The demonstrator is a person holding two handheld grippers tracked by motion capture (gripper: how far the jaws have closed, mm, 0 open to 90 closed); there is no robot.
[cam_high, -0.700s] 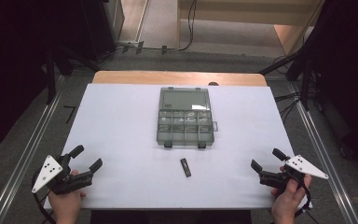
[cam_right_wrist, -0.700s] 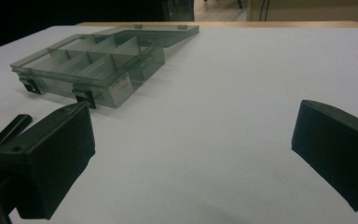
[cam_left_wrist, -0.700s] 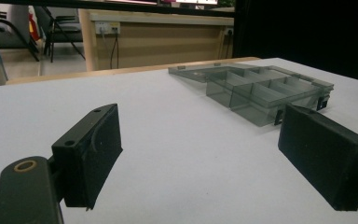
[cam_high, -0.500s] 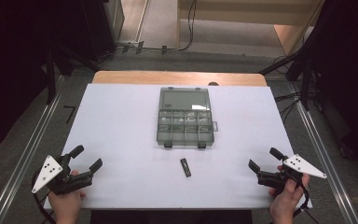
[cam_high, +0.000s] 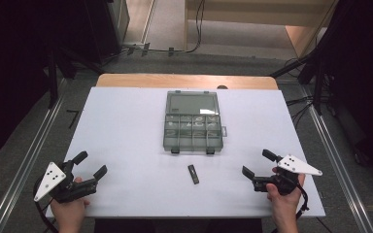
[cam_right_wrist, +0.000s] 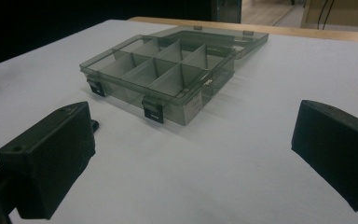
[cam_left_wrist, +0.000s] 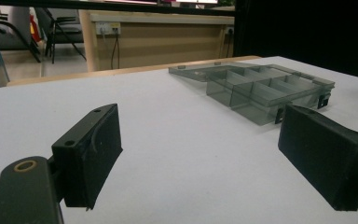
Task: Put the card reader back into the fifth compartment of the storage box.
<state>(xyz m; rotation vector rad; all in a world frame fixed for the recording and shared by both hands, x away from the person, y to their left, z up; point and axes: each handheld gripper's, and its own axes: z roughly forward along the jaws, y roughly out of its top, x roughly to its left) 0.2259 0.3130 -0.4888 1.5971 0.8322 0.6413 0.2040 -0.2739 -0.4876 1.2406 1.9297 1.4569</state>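
Where the white counter met its wooden far edge, lay open near the middle: a smoky, see-through plastic box, lid folded flat toward the far side, tray split by thin walls into two rows of small compartments, two dark latches on the near rim. Looked empty as far as could be told. Showed a pale sticker on one end wall in the right gripper view, its print too small to read. Rested just in front of the box, apart from it, nearer the person: a small dark stick-shaped piece, lying lengthwise toward the box, too small to identify further.

Held low over the near left corner of the counter, in the person's left hand: the left tool, jaws spread wide, nothing between them, angled toward the box, grey three-cornered plate on top. Held likewise over the near right corner, in the right hand: the right tool, jaws wide apart and empty, aimed leftward and forward at the box. Stood well apart from both box and dark piece, each tool. Entered from the bottom edge of the high view, both forearms.
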